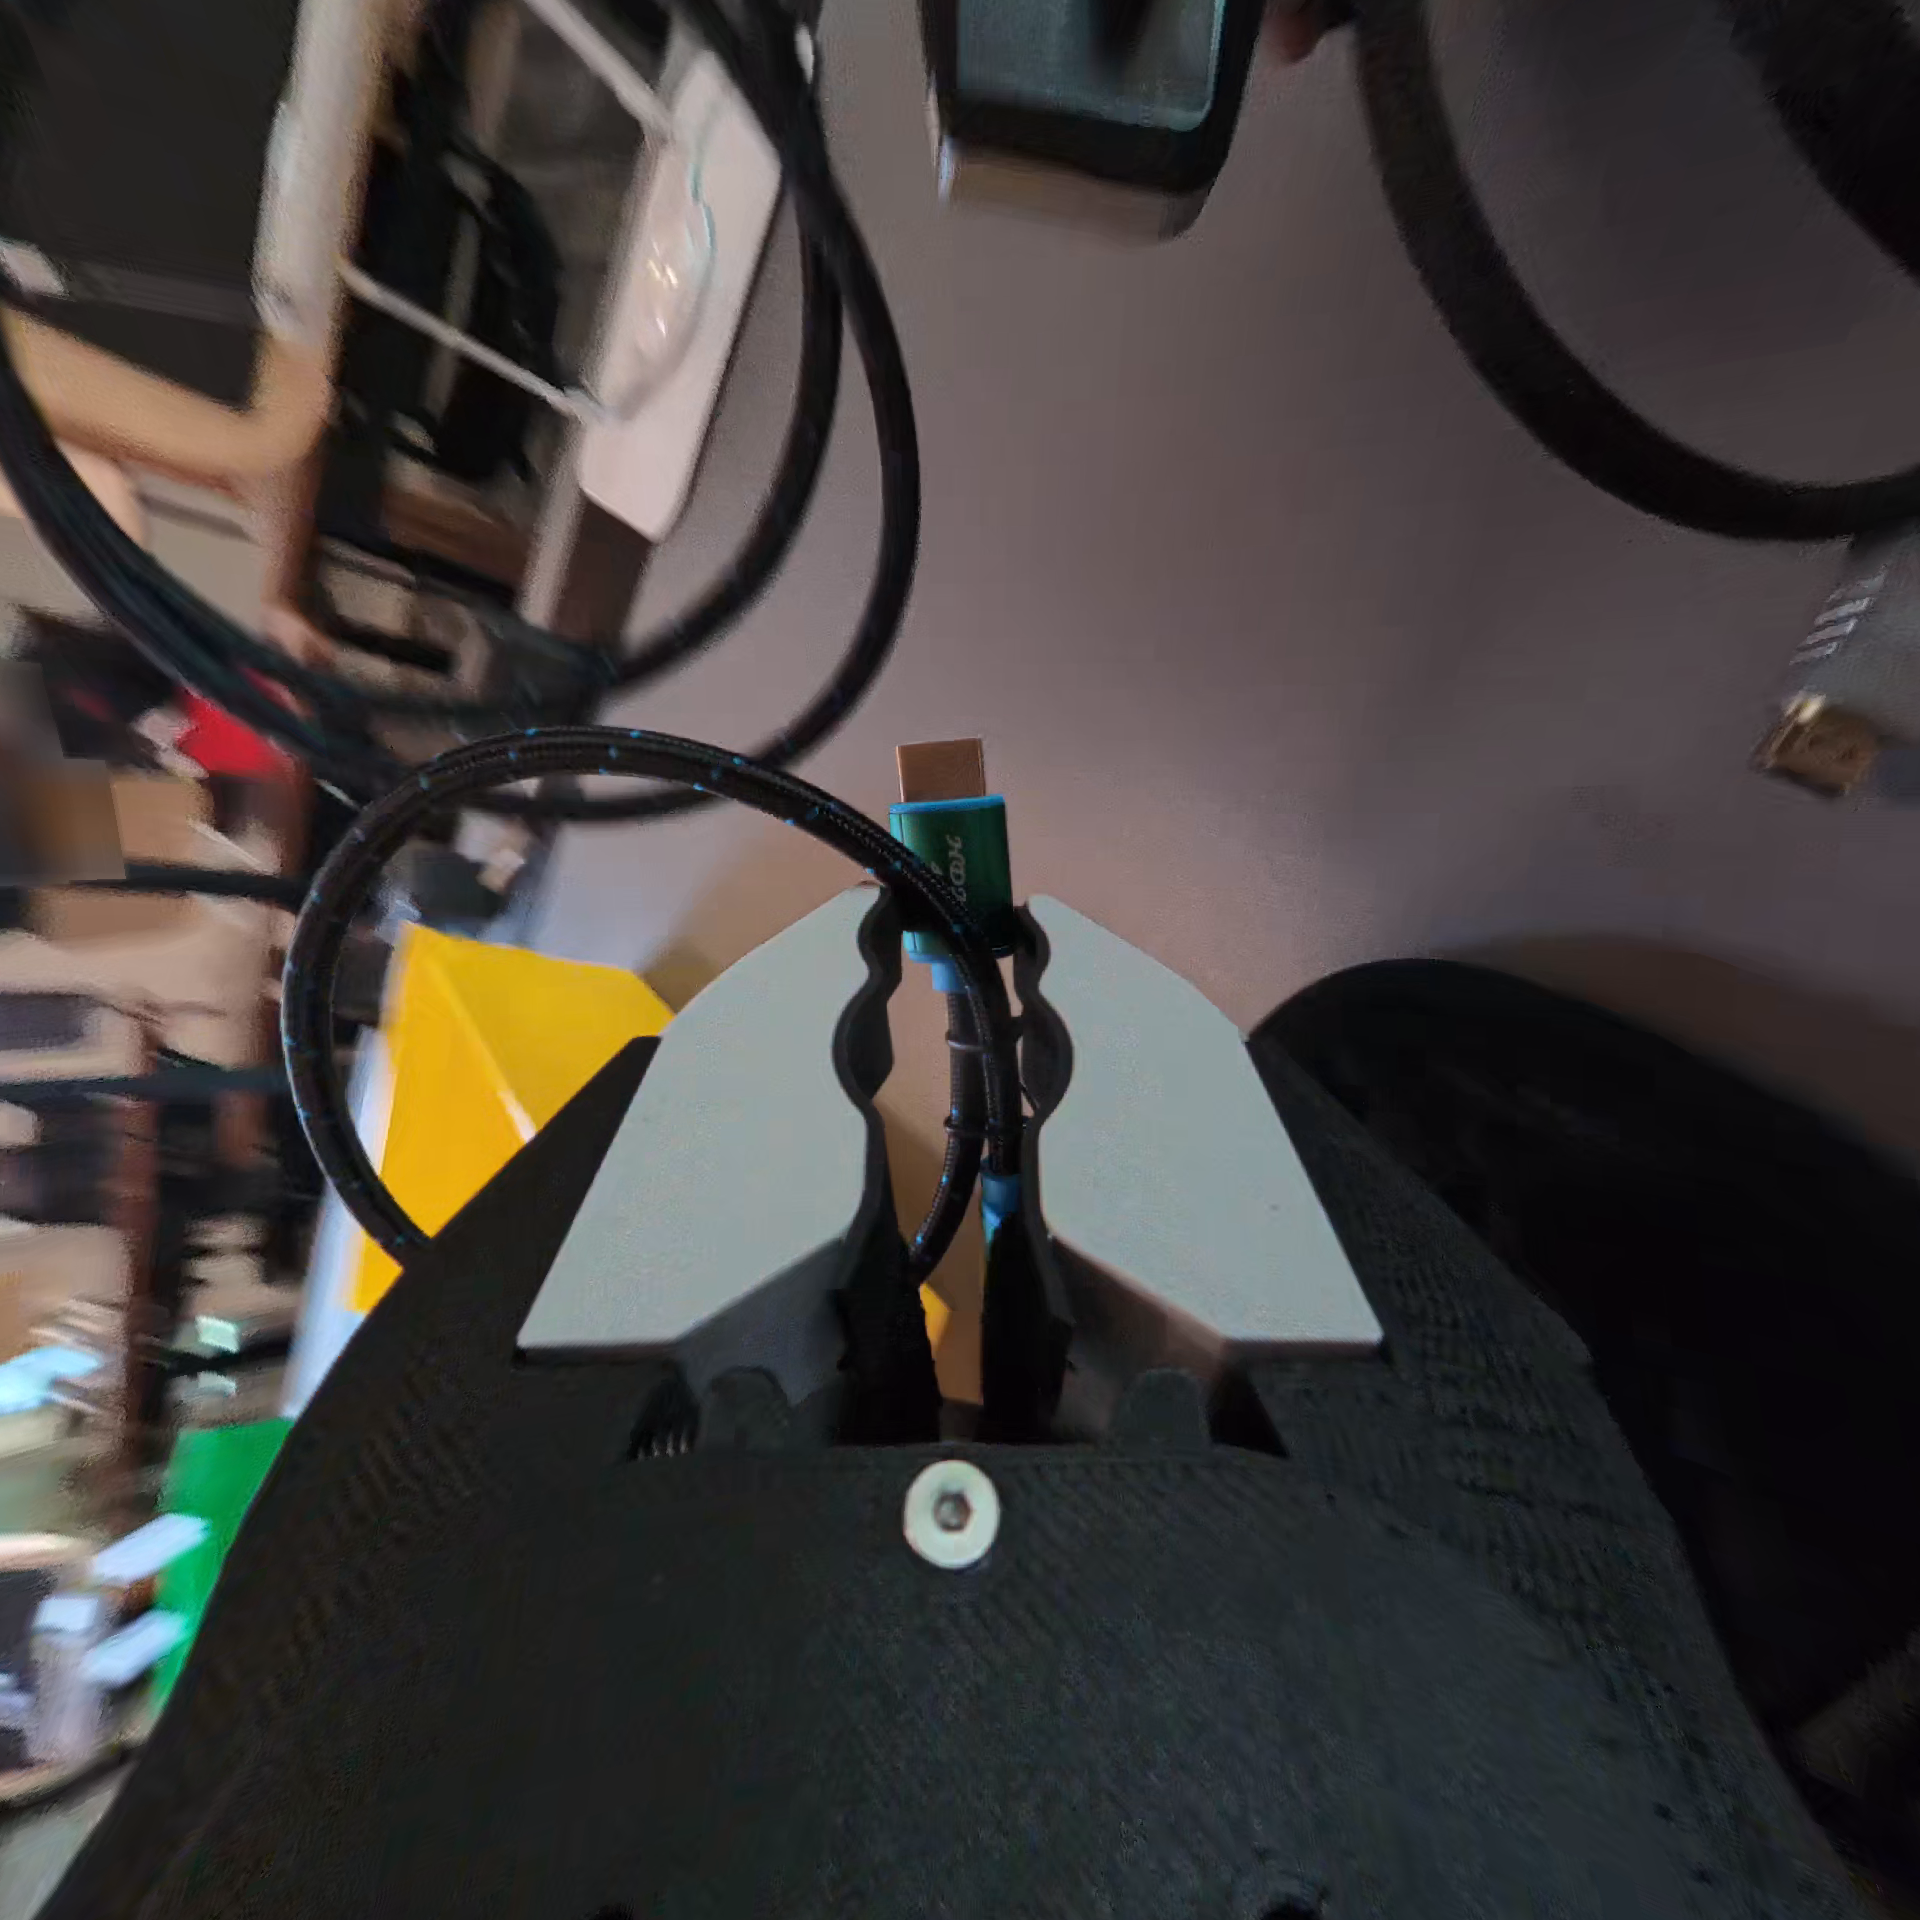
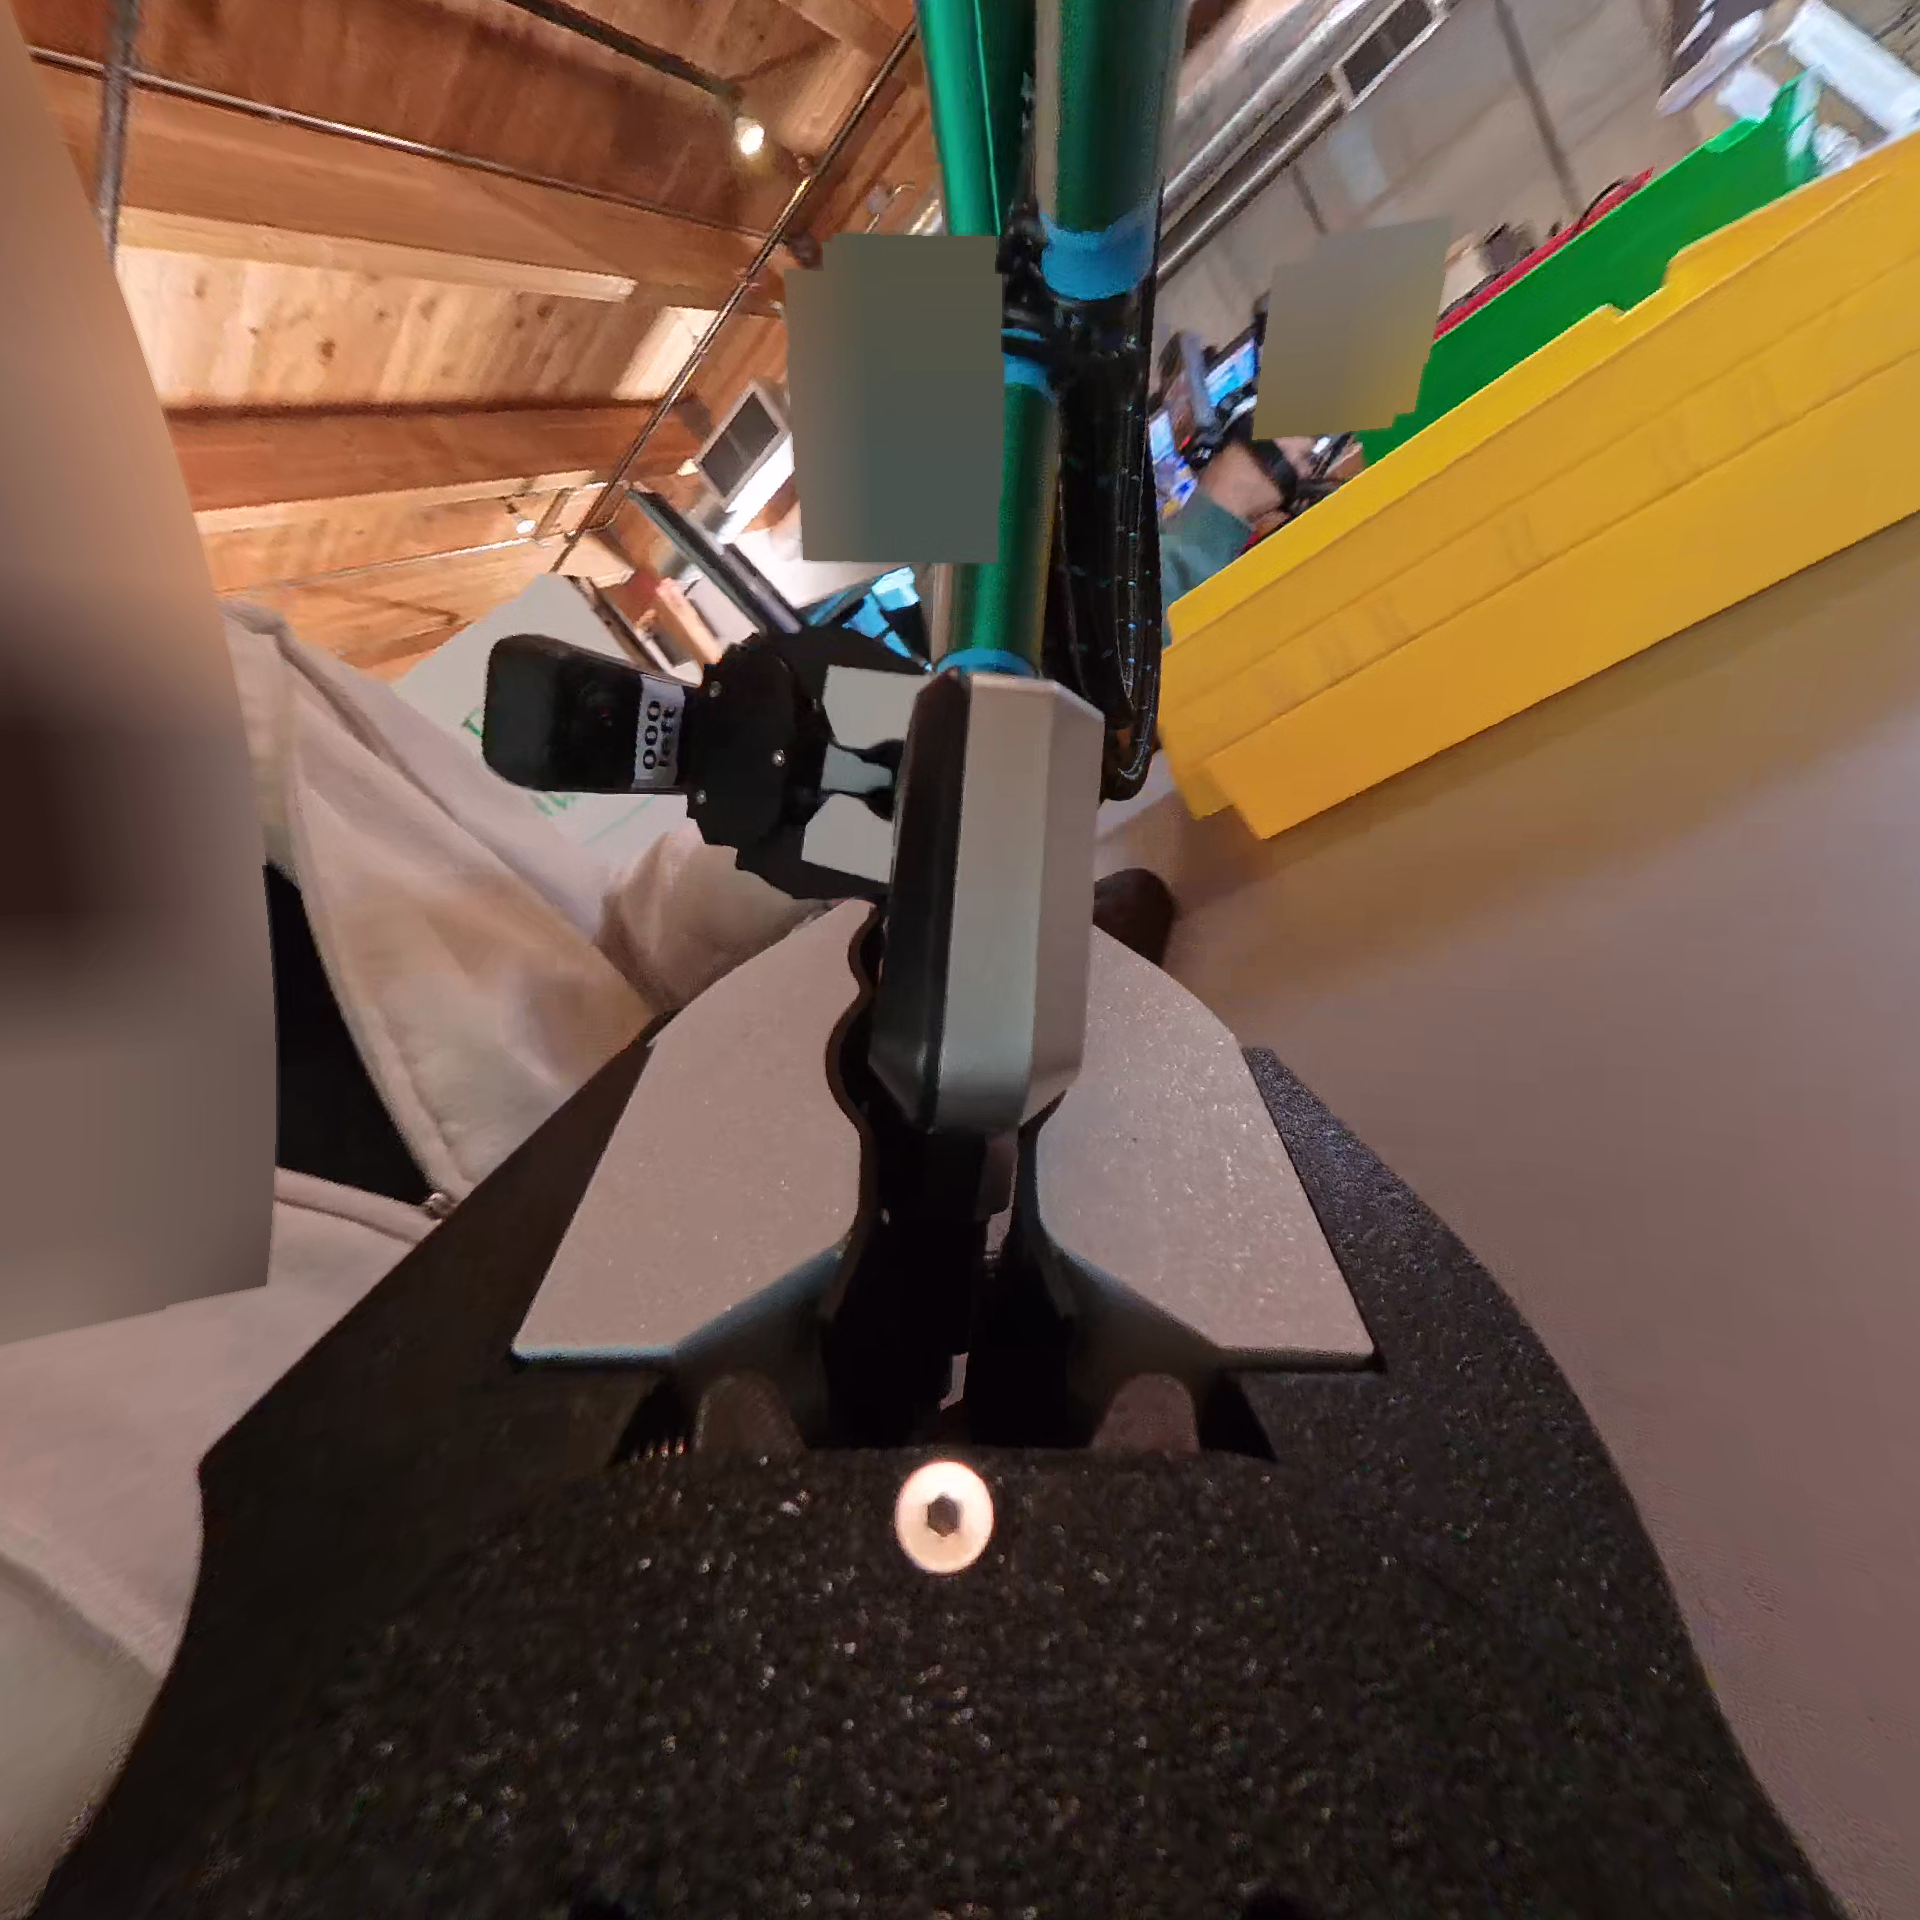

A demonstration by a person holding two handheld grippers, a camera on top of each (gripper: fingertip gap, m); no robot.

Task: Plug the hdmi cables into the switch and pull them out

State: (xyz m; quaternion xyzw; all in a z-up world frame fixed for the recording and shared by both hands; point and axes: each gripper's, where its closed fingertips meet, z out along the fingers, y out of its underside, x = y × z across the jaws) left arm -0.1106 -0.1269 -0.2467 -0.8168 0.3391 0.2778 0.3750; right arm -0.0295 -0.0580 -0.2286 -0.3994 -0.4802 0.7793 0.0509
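Much of the left wrist view is smeared with motion blur: the shelving and clutter along the left edge cannot be made out, and the grey box at the top centre, the switch point(image 1: 1081, 114), is cut off by the frame. In the centre of that view the left gripper point(image 1: 951, 920) has its two grey, wavy-edged fingers point(image 1: 758, 1122) closed on the green metallic HDMI plug point(image 1: 951, 873), whose gold tip points up toward the switch but stands well apart from it. Its braided black cable with blue flecks point(image 1: 343, 935) curls in one loop to the left and passes back down between the fingers. A second plug, grey with a gold tip point(image 1: 1829, 696), lies blurred at the right edge on the pale surface point(image 1: 1195, 520), with a thick black cable point(image 1: 1538, 416) arcing above it; thinner black cables loop at the upper left. In the right wrist view the right gripper point(image 2: 961, 935) clamps the switch point(image 2: 997, 883), a smooth grey box with a black face, held on edge at the centre of the frame. Two green plugs point(image 2: 1013, 499) rise out of its top end, their upper parts cut off. The left gripper point(image 2: 873, 774) shows just behind the switch, partly hidden by it. Stacked yellow bins point(image 2: 1558, 540) fill the right side.
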